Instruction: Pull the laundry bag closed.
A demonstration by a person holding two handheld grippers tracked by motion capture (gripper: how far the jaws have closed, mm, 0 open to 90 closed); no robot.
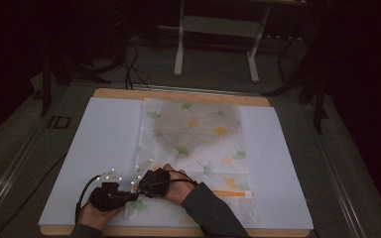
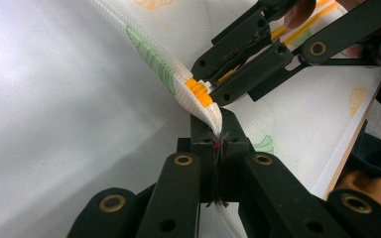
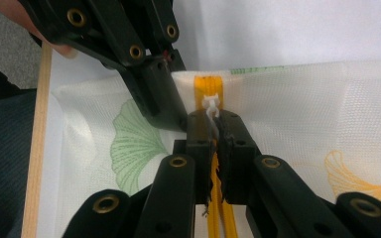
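A white mesh zip bag [image 1: 193, 134] printed with green and orange leaves lies flat on the white board [image 1: 104, 134]. Both grippers meet at its near left corner. My left gripper [image 2: 217, 141] is shut on the bag's corner fabric [image 2: 213, 116], just past the end of the orange zipper [image 2: 199, 92]. My right gripper [image 3: 213, 121] is shut on the white zipper pull [image 3: 212, 104] at the end of the orange zipper [image 3: 206, 82]. In the high view the left gripper [image 1: 131, 196] and right gripper [image 1: 136, 187] sit tip to tip, each held in a hand.
A wooden table edge [image 1: 178, 231] runs under the board at the front. Beyond the table stand a white metal frame [image 1: 216, 29] and cables on the grey floor. A dark sleeve [image 1: 213, 213] lies over the bag's near part.
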